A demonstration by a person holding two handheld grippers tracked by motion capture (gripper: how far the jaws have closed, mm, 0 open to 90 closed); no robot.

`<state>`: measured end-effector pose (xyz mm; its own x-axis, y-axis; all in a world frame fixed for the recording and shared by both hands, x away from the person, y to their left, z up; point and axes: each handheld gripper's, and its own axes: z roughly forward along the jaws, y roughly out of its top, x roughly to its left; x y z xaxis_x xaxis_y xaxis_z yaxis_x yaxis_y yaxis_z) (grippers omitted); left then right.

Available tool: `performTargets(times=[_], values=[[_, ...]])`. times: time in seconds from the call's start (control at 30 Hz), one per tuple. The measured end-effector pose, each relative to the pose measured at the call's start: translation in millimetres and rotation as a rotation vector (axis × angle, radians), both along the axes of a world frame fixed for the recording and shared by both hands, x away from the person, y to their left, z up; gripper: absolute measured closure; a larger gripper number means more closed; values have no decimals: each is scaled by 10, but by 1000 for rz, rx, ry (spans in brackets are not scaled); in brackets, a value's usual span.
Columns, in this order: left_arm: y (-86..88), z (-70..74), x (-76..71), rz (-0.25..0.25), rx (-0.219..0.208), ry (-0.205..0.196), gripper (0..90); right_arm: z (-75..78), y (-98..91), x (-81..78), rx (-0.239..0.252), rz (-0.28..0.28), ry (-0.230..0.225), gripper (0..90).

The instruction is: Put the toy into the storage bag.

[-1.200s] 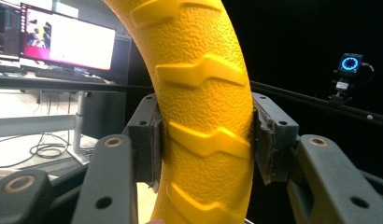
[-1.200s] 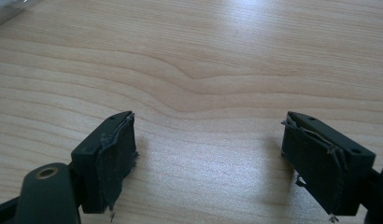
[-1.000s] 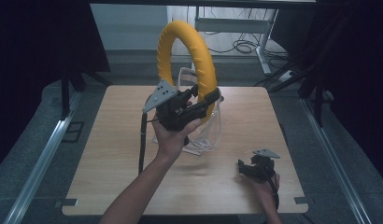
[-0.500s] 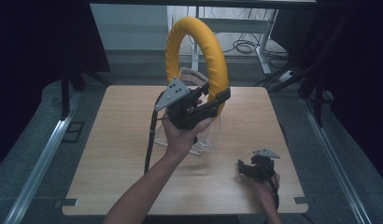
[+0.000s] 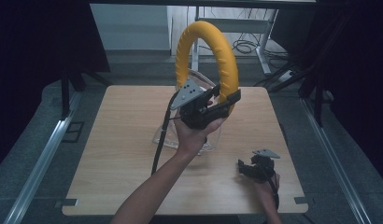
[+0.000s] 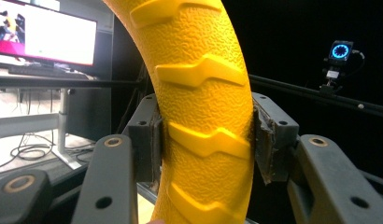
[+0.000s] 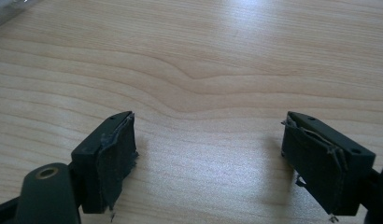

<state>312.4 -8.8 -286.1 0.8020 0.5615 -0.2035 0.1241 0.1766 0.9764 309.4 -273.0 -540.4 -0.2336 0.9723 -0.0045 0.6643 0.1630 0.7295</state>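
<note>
We see a pale wooden surface (image 5: 115, 140) with a monitor (image 6: 42, 35) glowing far left, cables (image 5: 245, 45) on the floor beyond, and a small ring-lit camera (image 6: 341, 51) far right.

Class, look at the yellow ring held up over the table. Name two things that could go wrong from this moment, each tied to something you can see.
1. The left gripper pinches the yellow ring near its bottom, so the tall part above might tip or twist in the jaws.
2. A clear plastic container sits below the ring; a slip could knock it. The right gripper rests open on the table, likely too far away to catch it.
</note>
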Motion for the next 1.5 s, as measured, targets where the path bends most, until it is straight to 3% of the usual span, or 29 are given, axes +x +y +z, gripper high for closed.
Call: performTargets(times=[0.6, 0.87, 1.13, 1.37, 1.43, 1.5], values=[[35, -491, 240, 22, -4, 118, 507, -1, 1, 0, -2, -1, -1, 182], [66, -698, 312, 44, 16, 153, 506, 0, 2, -1, 0, -1, 0, 182], [144, -996, 385, 61, 17, 238, 505, -1, 2, 1, -3, -1, -1, 181], [179, -1227, 430, 78, 26, 289, 504, -1, 1, 1, -4, -1, 0, 181], [203, -1304, 452, 73, 5, 309, 503, 1, 3, 0, -1, -3, 1, 181], [223, -1311, 448, 85, -1, 300, 498, 2, 2, -2, -3, -2, 3, 181]])
